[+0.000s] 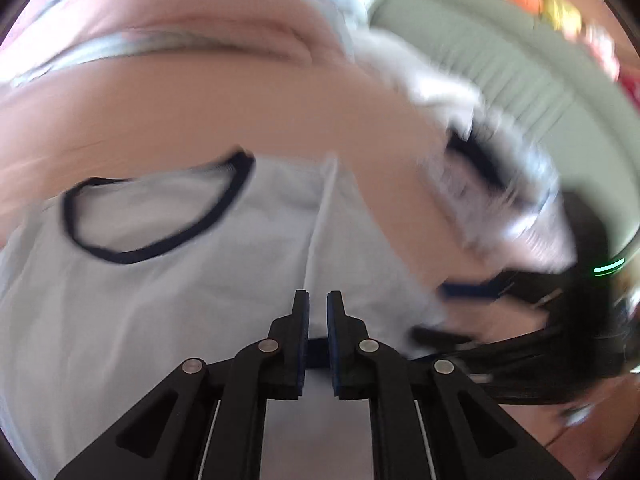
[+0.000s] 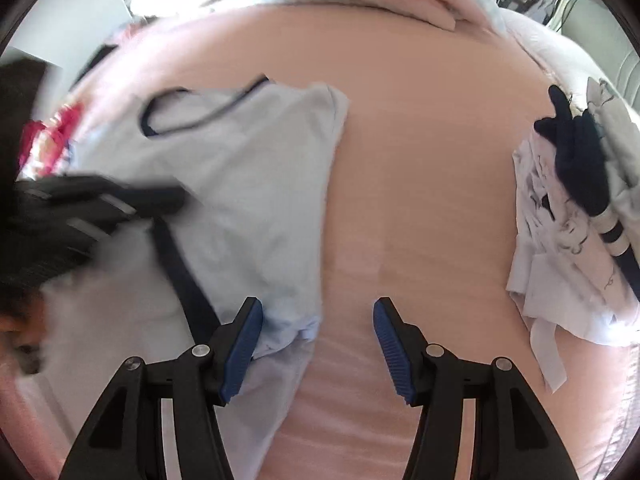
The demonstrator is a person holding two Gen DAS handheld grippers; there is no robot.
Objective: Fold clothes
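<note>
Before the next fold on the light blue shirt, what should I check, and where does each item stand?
1. Light blue shirt lying on the pink bed sheet: ok, though partly rumpled.
2. Right tongs open, straddling the shirt's lower edge: ok.
3. Left tongs nearly closed; gripping fabric: cannot tell.
4. Dark-trimmed neckline visible for alignment: ok.
5. Sheet right of the shirt bare for folding: ok.
6. Pile of other clothes apart from the shirt: ok.

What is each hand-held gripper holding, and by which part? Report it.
Right hand-held gripper: open, holding nothing, at the light blue shirt's lower edge. Left hand-held gripper: jaws nearly closed over the shirt; whether they pinch fabric cannot be told.
</note>
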